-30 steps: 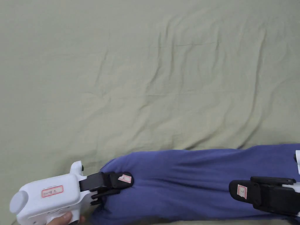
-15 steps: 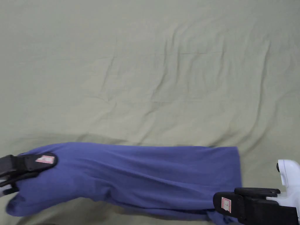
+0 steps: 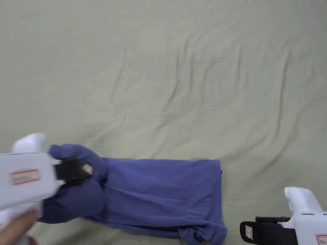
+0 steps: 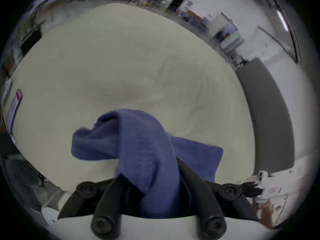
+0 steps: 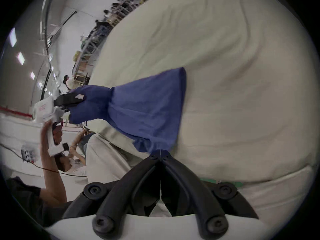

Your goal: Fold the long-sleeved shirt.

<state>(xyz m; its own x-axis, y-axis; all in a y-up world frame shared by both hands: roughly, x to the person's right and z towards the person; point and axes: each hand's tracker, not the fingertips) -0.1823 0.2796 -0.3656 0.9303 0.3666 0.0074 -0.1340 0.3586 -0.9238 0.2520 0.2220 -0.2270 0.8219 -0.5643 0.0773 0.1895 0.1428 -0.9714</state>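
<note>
The blue long-sleeved shirt [image 3: 159, 191] lies as a narrow band on the pale green sheet [image 3: 191, 79], near its front edge. My left gripper [image 3: 84, 169] is shut on the band's left end, which is bunched and lifted off the sheet. In the left gripper view the cloth [image 4: 142, 148] runs between the black jaws and drapes over them. My right gripper [image 3: 247, 232] is low at the right, a little off the shirt's rumpled right corner. In the right gripper view its jaws [image 5: 160, 154] meet with nothing held, just short of the shirt's hem [image 5: 143, 108].
The wrinkled sheet stretches far beyond the shirt. A hand [image 3: 16, 226] holds the left gripper's white body. In the right gripper view the bed's front edge [image 5: 107, 148] drops to a white floor with a cable [image 5: 52, 171], and a person's arm [image 5: 52, 165] is at the left.
The left gripper swung back to the right and up with the shirt's left end, bunching it. The right gripper has let go of the right corner and pulled away; the band looks shorter.
</note>
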